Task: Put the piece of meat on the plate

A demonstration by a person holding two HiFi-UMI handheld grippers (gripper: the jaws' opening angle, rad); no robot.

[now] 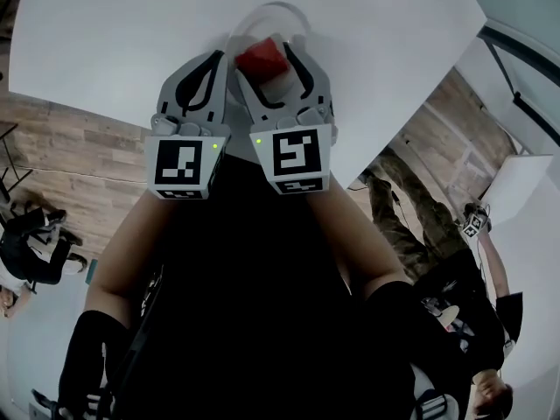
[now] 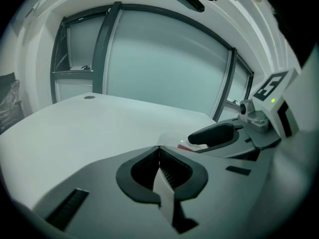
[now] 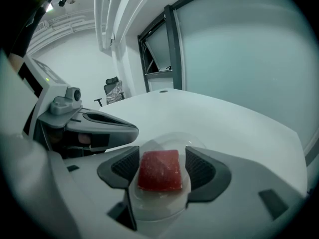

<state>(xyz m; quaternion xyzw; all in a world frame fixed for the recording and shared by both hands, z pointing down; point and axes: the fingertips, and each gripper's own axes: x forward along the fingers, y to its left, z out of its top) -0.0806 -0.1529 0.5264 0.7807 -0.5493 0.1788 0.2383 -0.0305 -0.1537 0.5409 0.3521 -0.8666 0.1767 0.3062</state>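
Observation:
A red, square piece of meat [image 1: 260,59] [image 3: 159,170] sits between the pads of my right gripper [image 1: 265,52] [image 3: 162,166], which is shut on it. Directly beneath the meat is a clear round plate [image 1: 282,10] [image 3: 158,205] on the white table [image 1: 114,33]; whether the meat touches the plate I cannot tell. My left gripper [image 1: 217,57] [image 2: 159,149] hangs close beside the right one, shut with nothing between its pads. In the left gripper view, a sliver of the meat [image 2: 185,147] shows under the right gripper's finger [image 2: 214,133].
The table's edge runs along the wooden floor [image 1: 79,160] near me. A person [image 1: 31,243] sits at the lower left and another [image 1: 411,221] stands at the right. Frosted window panels [image 2: 159,68] rise behind the table, and a chair [image 3: 113,88] stands far off.

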